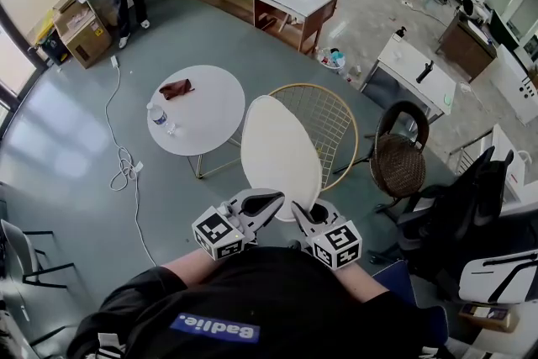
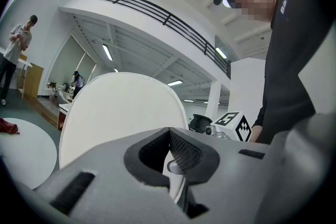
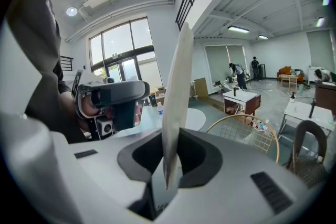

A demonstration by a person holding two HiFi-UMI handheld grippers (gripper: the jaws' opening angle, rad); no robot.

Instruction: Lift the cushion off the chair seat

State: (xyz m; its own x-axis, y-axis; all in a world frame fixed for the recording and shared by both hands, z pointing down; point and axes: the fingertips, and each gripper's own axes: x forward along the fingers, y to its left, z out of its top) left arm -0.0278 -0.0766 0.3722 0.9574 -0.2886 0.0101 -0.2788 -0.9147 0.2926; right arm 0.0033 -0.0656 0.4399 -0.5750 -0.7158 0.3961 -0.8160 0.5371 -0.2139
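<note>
Below, grey floor, round white table, wire chair behind white cushion.

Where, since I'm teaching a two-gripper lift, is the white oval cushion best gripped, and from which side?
Its thin near rim, from the person's side. The cushion is a broad flat oval, so only its edge fits between jaws; left gripper and right gripper both clamp it there.

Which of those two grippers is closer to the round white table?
Left. The left gripper clamps the cushion's lower edge on the table's side; the right gripper clamps it farther from the table.
</note>
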